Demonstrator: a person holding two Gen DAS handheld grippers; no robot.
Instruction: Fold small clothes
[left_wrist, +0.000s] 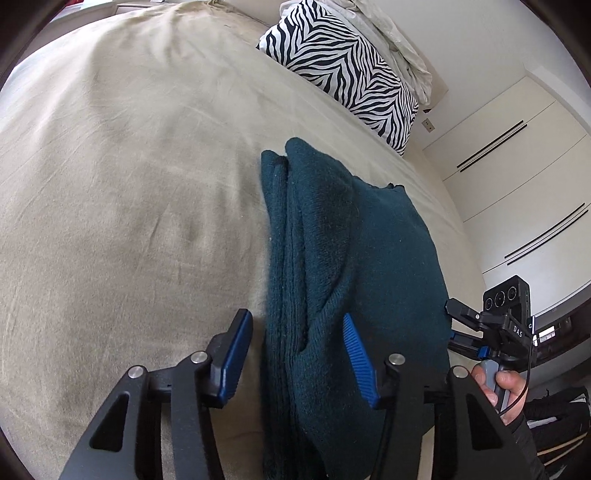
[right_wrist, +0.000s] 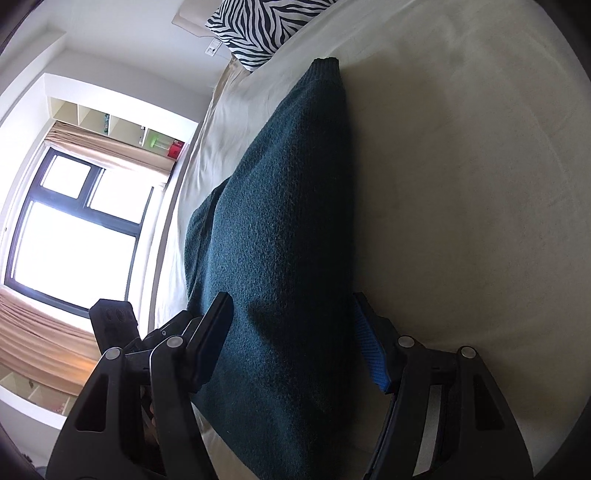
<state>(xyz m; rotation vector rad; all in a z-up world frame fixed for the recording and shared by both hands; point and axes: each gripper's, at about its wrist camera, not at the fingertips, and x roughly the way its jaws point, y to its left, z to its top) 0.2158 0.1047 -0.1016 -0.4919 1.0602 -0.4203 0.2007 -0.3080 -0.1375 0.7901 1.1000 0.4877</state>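
The left gripper (left_wrist: 297, 354) stands with its jaws apart, the blue pads (left_wrist: 236, 360) clear of the cloth on both sides. Between them runs the near end of the folded sweater (left_wrist: 332, 258): its stacked left edge and a ribbed cuff lie in the gap, and the right pad hangs above the top layer, though whether it brushes the knit I cannot tell. Nothing is pinched.

The right gripper (right_wrist: 293, 341) is likewise spread wide, straddling the sweater (right_wrist: 280, 240) at its near end. Its left finger sits over the knit's left part and its blue-ribbed right finger just beside the right edge, with no squeeze on the fabric.

The sweater is dark teal, folded into a long narrow bundle, lying flat on the bed (left_wrist: 129, 166) and reaching away from both grippers toward the far end. In the left view it lies right of the bed's middle, with a sleeve folded over the top.

In the left view a hand (left_wrist: 498, 391) at the near right grips the handle of the other gripper. A zebra pillow (left_wrist: 343, 70) leans at the far end, with crumpled white bedding behind it. White wardrobe doors (left_wrist: 517, 177) stand to the right. In the right view a bright window (right_wrist: 74, 236) with beige curtains fills the left side.
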